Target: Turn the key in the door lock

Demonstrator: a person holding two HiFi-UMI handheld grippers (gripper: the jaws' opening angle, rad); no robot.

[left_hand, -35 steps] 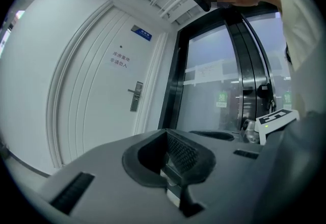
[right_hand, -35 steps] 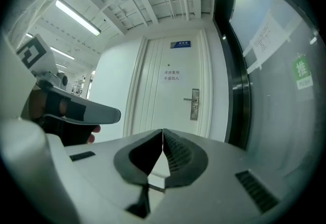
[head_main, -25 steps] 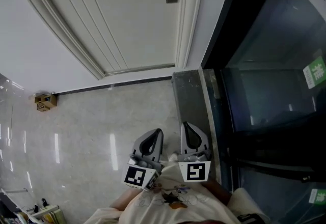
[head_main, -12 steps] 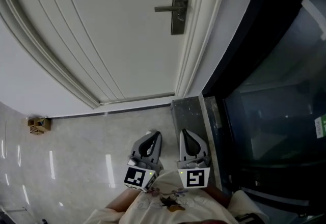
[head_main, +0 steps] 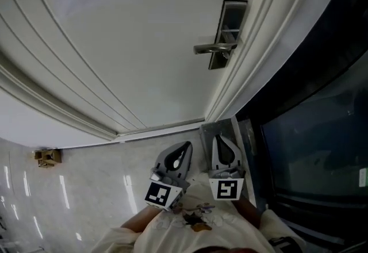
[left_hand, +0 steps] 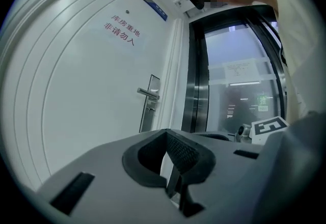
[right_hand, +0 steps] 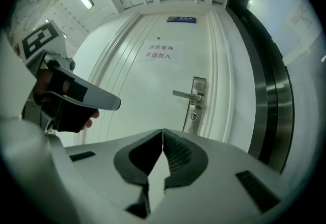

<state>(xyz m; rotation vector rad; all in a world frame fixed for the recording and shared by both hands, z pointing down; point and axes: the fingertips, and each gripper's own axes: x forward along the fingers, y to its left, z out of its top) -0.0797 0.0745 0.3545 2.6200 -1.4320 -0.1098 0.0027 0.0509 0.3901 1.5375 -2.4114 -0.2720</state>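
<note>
Presumably the key, too small to make out, sits in the door lock just under the lever handle. It should be a small, stiff, slick piece of metal, best pinched flat across its head. Both the left gripper and the right gripper have their jaws pressed together on nothing, with the lock well apart ahead of them.

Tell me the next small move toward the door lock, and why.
Probably bring the right tongs forward toward the lock plate, aiming just below the lever handle. They are shut, empty and well short of the door; whether a key sits in the lock is too small to tell.
</note>
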